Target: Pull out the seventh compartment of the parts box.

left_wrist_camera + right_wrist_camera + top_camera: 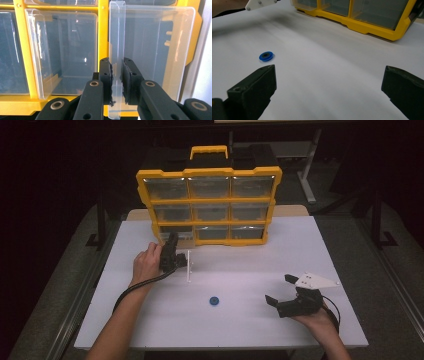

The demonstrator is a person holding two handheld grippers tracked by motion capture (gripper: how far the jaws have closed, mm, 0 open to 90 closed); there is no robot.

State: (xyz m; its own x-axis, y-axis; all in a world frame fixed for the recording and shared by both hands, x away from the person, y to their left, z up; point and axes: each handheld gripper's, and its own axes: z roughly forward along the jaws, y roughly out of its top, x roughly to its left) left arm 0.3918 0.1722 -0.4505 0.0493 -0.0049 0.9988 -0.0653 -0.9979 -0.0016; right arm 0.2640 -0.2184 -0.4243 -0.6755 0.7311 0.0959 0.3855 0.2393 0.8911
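Jaws of the left gripper [116, 80] pinch the front wall of a clear plastic drawer [150, 50], pulled out before the yellow organizer [209, 205]. Right gripper [281, 290] rests wide apart on the white table [240, 320], holding nothing, near a blue ring [266, 56].

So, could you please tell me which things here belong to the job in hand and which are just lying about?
In the job:
- left tongs, shut on the clear drawer
- yellow organiser
- blue ring
- right tongs, open

Lying about:
- nothing else on the white table
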